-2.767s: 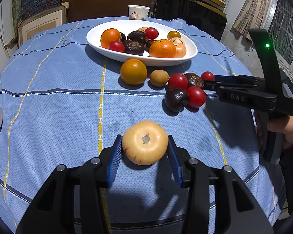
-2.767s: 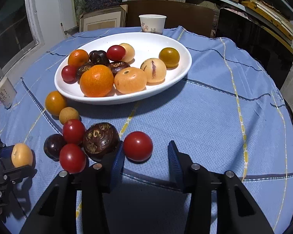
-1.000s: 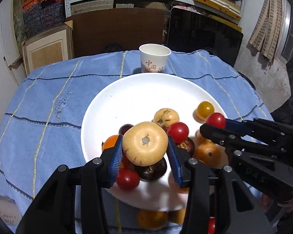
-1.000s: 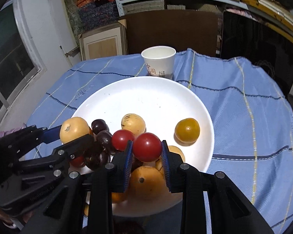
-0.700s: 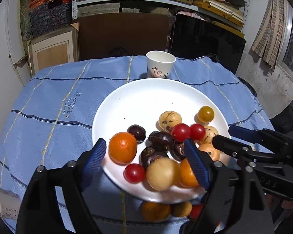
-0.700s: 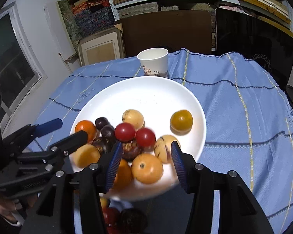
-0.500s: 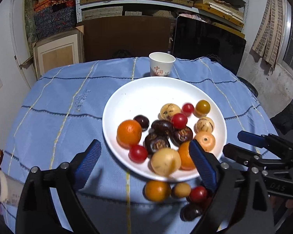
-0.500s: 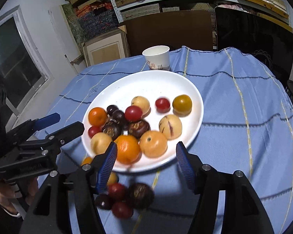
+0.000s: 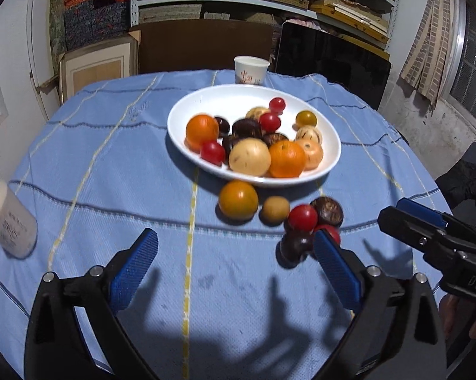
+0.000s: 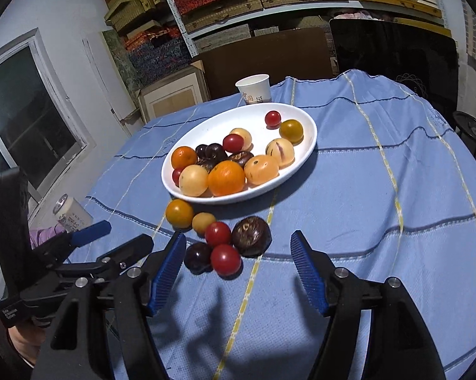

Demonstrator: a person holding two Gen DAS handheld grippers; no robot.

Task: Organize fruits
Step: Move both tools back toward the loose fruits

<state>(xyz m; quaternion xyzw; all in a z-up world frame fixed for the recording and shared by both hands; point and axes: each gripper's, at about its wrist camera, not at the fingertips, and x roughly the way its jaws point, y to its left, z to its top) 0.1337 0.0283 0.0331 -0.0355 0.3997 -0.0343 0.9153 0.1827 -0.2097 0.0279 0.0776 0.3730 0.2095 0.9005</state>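
A white oval plate (image 9: 333, 158) (image 10: 310, 145) holds several fruits, among them a pale yellow fruit (image 9: 250, 156) (image 10: 193, 180) and a small red tomato (image 9: 276, 104) (image 10: 273, 117). Several loose fruits lie on the blue cloth before it: an orange one (image 9: 238, 199), a red tomato (image 10: 218, 233), a dark brown one (image 10: 251, 236). My left gripper (image 9: 234, 253) hangs over bare cloth, its jaws opening, nothing between them. My right gripper (image 10: 238, 243) is back from the loose cluster with its jaws opening. The fruits show in the gap, but the pads touch none.
A paper cup (image 9: 251, 69) (image 10: 254, 88) stands behind the plate. A can (image 9: 6, 221) (image 10: 71, 215) lies at the table's left edge. Shelves, a framed board and a dark panel back the round table. A hand (image 9: 459, 316) grips the right tool.
The left gripper let the pale yellow fruit fall into the plate and the right let go of its red tomato. Both opened wide and drew back toward the table's near side.
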